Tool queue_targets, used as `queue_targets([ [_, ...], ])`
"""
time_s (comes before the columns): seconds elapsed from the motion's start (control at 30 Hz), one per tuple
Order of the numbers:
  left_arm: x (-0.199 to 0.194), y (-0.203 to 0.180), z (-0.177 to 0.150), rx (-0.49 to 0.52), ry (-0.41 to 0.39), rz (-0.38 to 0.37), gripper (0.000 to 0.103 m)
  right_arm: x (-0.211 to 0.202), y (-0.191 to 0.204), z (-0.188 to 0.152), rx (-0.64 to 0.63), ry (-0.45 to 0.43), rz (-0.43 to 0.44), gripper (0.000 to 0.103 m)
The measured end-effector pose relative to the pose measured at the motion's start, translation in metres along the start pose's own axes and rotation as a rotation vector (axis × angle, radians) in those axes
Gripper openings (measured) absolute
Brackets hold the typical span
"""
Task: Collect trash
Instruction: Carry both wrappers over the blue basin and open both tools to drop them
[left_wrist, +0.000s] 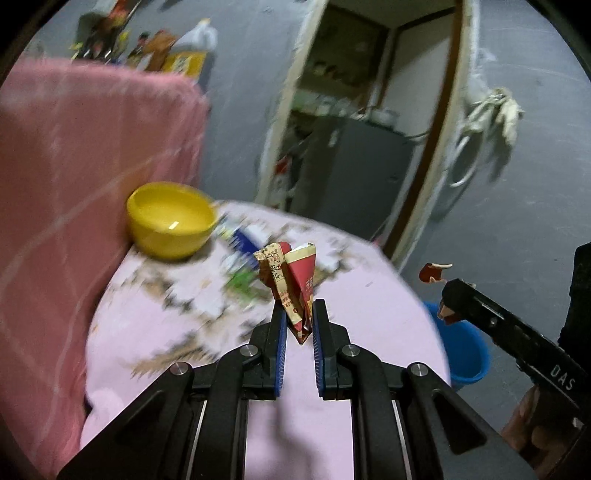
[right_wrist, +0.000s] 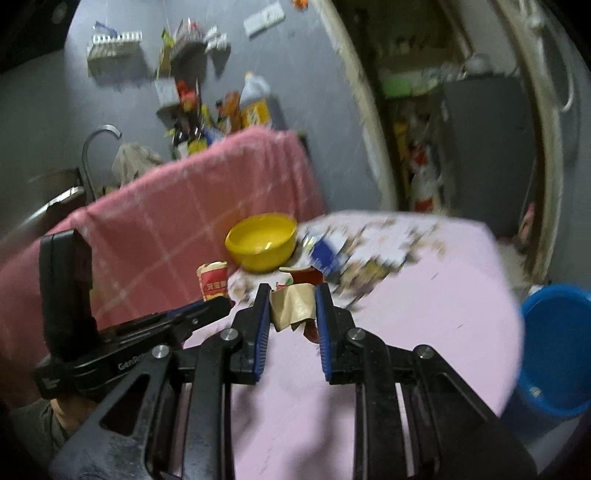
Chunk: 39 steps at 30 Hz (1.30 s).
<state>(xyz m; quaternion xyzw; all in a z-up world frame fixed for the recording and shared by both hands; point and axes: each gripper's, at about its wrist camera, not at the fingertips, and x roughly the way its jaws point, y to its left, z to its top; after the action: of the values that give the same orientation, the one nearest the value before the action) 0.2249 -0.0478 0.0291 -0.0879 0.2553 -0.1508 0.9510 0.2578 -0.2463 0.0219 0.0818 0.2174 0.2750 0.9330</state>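
My left gripper (left_wrist: 298, 314) is shut on a crumpled red and tan wrapper (left_wrist: 291, 284) and holds it above the pink table (left_wrist: 369, 306). It also shows in the right wrist view (right_wrist: 213, 284) at the tip of the left gripper (right_wrist: 212, 308). My right gripper (right_wrist: 291, 295) is shut on a crumpled tan and red paper scrap (right_wrist: 293, 306). In the left wrist view the right gripper (left_wrist: 448, 295) hangs over the blue bucket (left_wrist: 465, 350) with the red scrap (left_wrist: 432, 273) in it. The bucket stands on the floor at the table's right (right_wrist: 554, 350).
A yellow bowl (left_wrist: 171, 219) sits on the table by a pink cloth-covered surface (left_wrist: 74, 166). Blue and green litter (left_wrist: 240, 254) lies blurred behind the wrapper. An open doorway with a grey cabinet (left_wrist: 351, 170) is beyond. A sink tap (right_wrist: 94, 155) stands at the far left.
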Motion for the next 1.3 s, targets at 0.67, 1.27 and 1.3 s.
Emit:
queue_targets([
  [0.67, 0.117, -0.22, 0.036, 0.325, 0.091, -0.397, 0.011, -0.127, -0.16, 0.028, 0.131, -0.242, -0.472, 0.039],
  [1.27, 0.242, -0.253, -0.001, 0.334, 0.37, -0.355, 0.037, -0.102, -0.278, -0.022, 0.361, -0.075, -0.574, 0.057],
  [1.3, 0.239, -0.25, -0.001, 0.332, 0.37, -0.348, 0.037, -0.101, -0.277, -0.023, 0.367, -0.072, -0.576, 0.059],
])
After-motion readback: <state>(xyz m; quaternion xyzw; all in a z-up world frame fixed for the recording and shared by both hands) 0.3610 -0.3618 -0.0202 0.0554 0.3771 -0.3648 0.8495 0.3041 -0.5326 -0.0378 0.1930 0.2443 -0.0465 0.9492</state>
